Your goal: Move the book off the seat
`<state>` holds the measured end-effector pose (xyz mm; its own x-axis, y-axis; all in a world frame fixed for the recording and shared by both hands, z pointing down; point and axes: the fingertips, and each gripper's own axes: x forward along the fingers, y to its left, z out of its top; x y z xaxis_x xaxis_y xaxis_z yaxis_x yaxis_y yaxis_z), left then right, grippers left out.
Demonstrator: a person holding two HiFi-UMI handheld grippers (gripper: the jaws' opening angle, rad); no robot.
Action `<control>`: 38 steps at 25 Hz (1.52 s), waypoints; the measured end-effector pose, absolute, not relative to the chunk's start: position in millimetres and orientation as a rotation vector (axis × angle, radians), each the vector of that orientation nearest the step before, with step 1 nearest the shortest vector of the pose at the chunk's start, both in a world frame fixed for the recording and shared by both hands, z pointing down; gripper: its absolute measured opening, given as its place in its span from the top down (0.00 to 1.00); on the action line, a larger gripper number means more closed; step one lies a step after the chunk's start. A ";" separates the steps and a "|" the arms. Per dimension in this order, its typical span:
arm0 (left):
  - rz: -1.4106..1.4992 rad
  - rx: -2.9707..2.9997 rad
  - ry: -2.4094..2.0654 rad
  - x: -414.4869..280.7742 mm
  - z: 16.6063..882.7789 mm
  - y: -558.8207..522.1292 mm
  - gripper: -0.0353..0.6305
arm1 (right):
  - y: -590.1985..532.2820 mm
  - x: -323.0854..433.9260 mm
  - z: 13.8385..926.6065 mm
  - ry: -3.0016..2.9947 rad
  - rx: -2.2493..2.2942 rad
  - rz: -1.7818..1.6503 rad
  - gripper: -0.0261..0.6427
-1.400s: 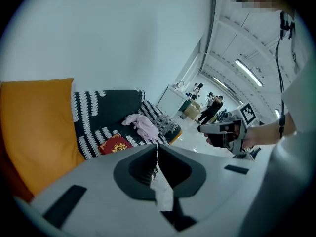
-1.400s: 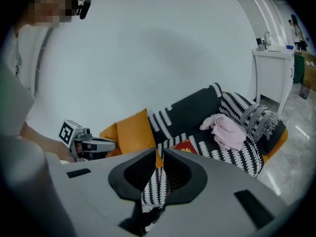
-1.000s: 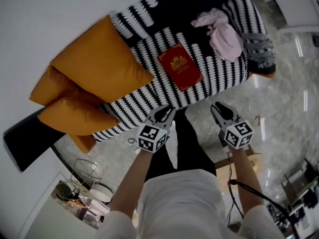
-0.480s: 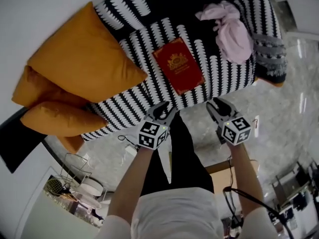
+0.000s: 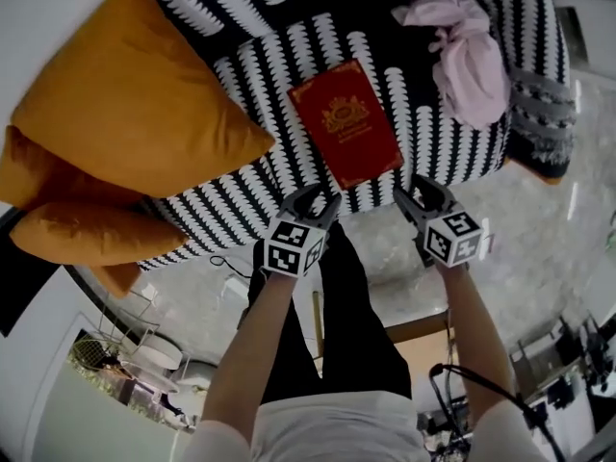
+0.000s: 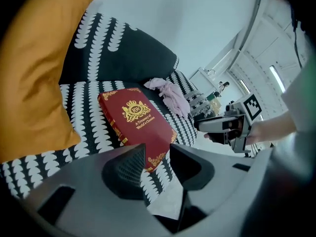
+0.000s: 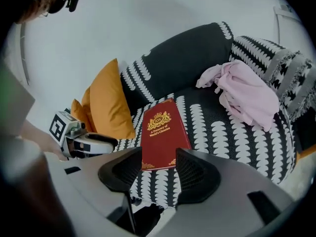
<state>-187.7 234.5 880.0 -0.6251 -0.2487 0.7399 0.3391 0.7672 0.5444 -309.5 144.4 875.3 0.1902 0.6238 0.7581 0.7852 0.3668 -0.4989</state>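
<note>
A red book with a gold crest lies flat on the black-and-white patterned seat, close to its front edge. My left gripper hangs just in front of the book's near left corner, and my right gripper hangs off its near right corner. Both point down at the seat. The jaws of both have just been opening, and nothing is between them. In the left gripper view the book lies just beyond the left gripper. In the right gripper view the book lies ahead of the right gripper.
Orange cushions fill the seat's left side. A pink cloth lies at the right, beside a grey knitted throw on the armrest. Below the seat edge is marble floor, with a wire rack at lower left.
Both grippers have come down and forward to the seat's front edge, close to the book. Their jaws stand wider apart than before. The book has not moved.
</note>
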 end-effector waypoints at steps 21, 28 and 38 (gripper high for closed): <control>-1.031 -0.071 -1.957 -207.5 972.5 221.7 0.53 | 160.8 -308.1 982.5 -1.251 -1.400 -0.258 0.46; -1.118 -0.001 -1.917 -209.3 987.5 210.1 0.48 | 166.9 -302.4 991.0 -1.194 -1.413 -0.234 0.44; -1.067 0.040 -1.929 -203.5 990.1 209.6 0.48 | 164.3 -294.8 988.8 -1.239 -1.440 -0.269 0.44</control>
<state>-203.5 209.6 990.1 -0.5921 -0.4150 0.6908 0.3646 0.6265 0.6889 -294.8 164.3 988.8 0.4147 0.5180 0.7481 0.7815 0.2183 -0.5844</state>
